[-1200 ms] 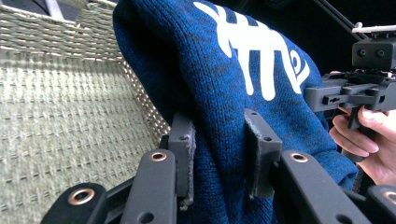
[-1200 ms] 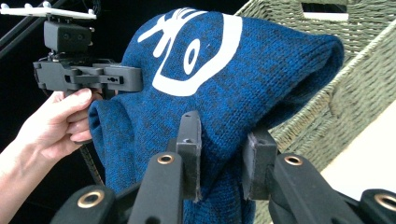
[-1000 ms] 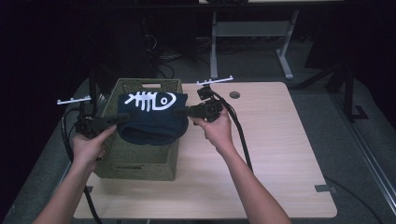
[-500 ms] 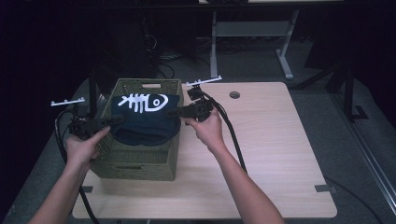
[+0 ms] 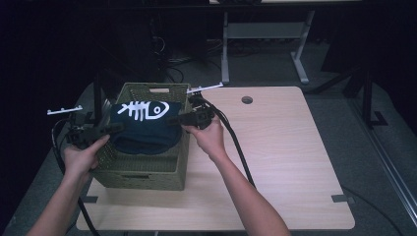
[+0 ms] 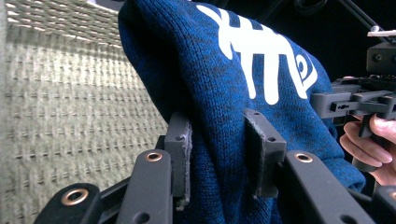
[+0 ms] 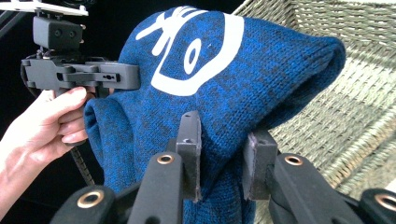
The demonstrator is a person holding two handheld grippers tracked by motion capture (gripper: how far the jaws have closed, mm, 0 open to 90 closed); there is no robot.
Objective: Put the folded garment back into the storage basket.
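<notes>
A rectangular light-wood table [image 5: 285, 162] with rounded corners fills the lower middle of the high view, standing on a grey floor [image 5: 378, 196]. Near its far edge, upper centre of the frame, a small round dark cable hole [image 5: 247, 100] is set in the top. On the left part of the tabletop rests an olive-green woven rectangular basket [image 5: 147, 174] with a slot handle in its far wall; its near wall sits well back from the table's near edge.

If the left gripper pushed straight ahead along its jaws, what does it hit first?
The blue knit sweater already between the left gripper jaws. Beyond that fold, probably the right gripper facing it across the green woven basket, though depth there is hard to judge.
</notes>
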